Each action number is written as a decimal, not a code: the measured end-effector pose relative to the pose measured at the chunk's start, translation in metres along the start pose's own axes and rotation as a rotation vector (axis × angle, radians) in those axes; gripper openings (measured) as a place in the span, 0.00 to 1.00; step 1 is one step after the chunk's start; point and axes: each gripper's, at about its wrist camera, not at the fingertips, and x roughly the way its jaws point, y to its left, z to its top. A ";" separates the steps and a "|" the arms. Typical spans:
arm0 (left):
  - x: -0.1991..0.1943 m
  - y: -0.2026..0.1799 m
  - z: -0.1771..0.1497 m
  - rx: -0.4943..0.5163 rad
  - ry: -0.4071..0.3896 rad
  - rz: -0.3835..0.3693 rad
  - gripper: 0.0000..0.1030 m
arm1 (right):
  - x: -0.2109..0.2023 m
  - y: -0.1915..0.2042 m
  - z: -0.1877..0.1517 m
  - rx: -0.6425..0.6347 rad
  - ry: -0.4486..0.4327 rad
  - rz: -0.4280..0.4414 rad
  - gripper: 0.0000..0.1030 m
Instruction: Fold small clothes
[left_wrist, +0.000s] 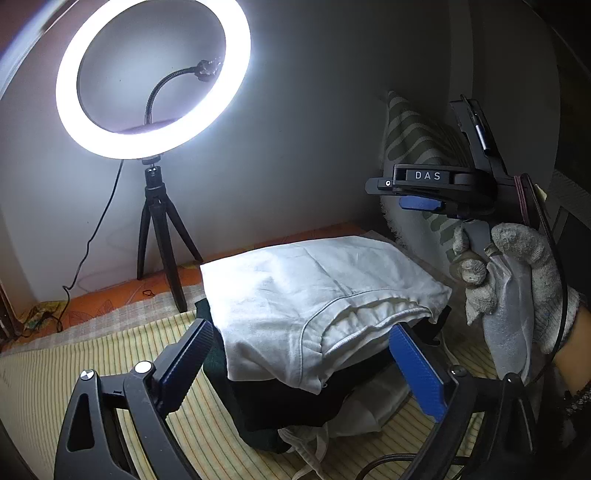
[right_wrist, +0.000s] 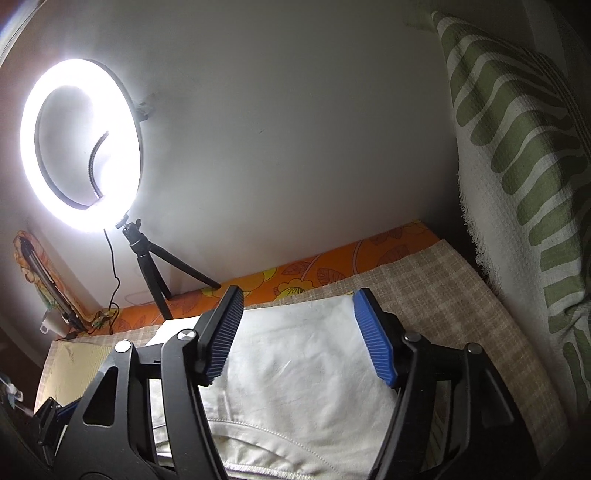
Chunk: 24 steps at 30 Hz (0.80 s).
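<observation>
**Both grippers spread wide over the folded white garment**

Left gripper (left_wrist: 306, 365): jaws spread wide, gripping nothing, straddling the near edge of the white garment (left_wrist: 314, 295) without clear contact. Directly ahead and just below, garment folded atop a dark garment (left_wrist: 258, 406), long axis running away toward the ring light (left_wrist: 153, 79). Right gripper (right_wrist: 299, 339): also spread, empty, hovering above the same white cloth from the right, held in a gloved right hand (left_wrist: 517, 288). Likely nearer for a next pinch: left, at the hem.
</observation>
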 end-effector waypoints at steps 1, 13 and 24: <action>-0.003 0.000 0.001 0.000 -0.005 0.001 0.98 | -0.004 0.003 0.000 -0.006 -0.004 -0.002 0.70; -0.047 -0.004 0.005 0.005 -0.024 0.028 1.00 | -0.054 0.030 -0.005 -0.015 -0.075 -0.018 0.94; -0.091 -0.006 -0.007 0.002 -0.030 0.048 1.00 | -0.101 0.060 -0.034 -0.012 -0.099 -0.035 0.99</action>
